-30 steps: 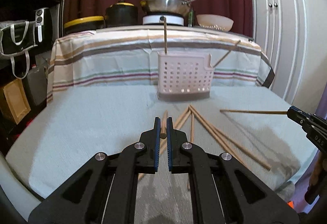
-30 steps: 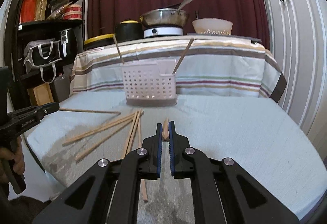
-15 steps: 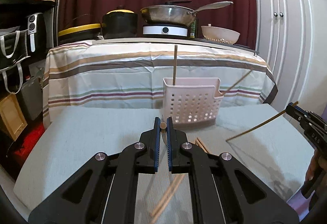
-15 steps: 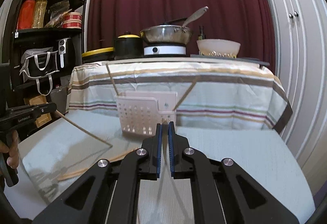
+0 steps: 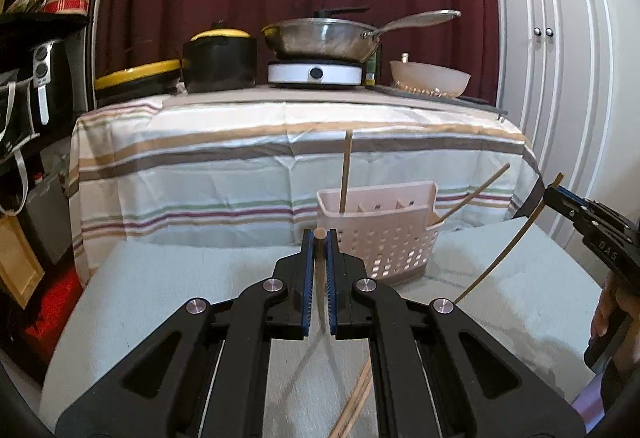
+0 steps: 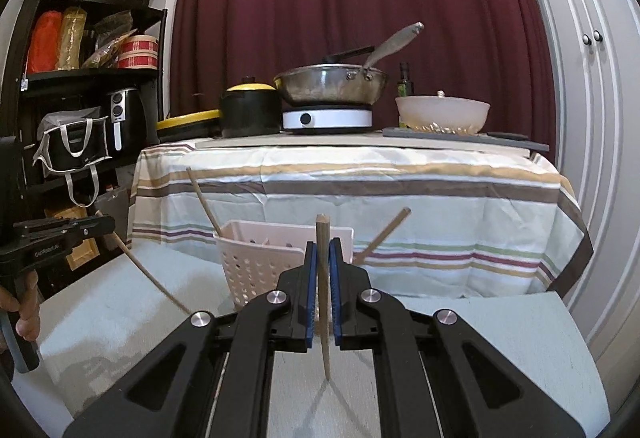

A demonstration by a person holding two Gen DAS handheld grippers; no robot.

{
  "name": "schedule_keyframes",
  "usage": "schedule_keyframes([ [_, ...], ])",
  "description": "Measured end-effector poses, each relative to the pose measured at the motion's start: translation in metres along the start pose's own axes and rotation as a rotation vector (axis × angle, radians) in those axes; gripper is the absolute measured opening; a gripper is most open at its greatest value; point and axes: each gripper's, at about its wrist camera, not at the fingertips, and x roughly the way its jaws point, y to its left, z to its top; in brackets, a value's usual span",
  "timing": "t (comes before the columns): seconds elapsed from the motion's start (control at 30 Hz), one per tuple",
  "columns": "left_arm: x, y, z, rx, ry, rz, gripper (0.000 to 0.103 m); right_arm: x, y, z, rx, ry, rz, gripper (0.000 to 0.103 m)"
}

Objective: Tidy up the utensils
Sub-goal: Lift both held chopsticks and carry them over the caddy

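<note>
Nearest, the left gripper [image 5: 319, 238] is clenched on a chopstick [image 5: 319, 250] near its blunt end, its tip hanging free so it can drop in point-first. The right gripper [image 6: 323, 258] likewise clamps a second chopstick [image 6: 322, 278] almost upright. Just ahead of both stands the pink basket [image 5: 384, 238] on the pale cloth [image 5: 160, 298], two sticks already leaning inside. More loose chopsticks [image 5: 356, 406] lie below the left gripper. Beyond, a striped table [image 6: 360, 190] carries a pan [image 6: 332, 86]; nothing blocks the way.

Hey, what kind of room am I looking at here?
Probably a home kitchen or dining corner: a frying pan sits on a portable cooktop atop a striped tablecloth, beside white cabinet doors.
</note>
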Motion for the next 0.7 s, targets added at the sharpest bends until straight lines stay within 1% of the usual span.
schedule_keyframes([
  [0.13,-0.009,-0.002,0.019,0.007,-0.03,-0.033,0.006,0.0,-0.002,0.014,0.004,-0.013,0.02,0.007],
  [0.3,-0.015,-0.007,0.049,0.004,-0.058,-0.092,0.006,-0.001,-0.005,0.036,0.022,-0.042,0.063,0.007],
  [0.43,-0.02,-0.012,0.079,0.011,-0.113,-0.12,0.006,-0.001,-0.008,0.056,0.026,-0.079,0.089,0.007],
  [0.57,-0.022,-0.02,0.108,0.026,-0.186,-0.125,0.006,0.001,-0.012,0.077,0.032,-0.127,0.105,0.007],
  [0.7,-0.015,-0.032,0.137,0.035,-0.257,-0.132,0.006,0.007,-0.015,0.095,0.032,-0.169,0.106,0.007],
])
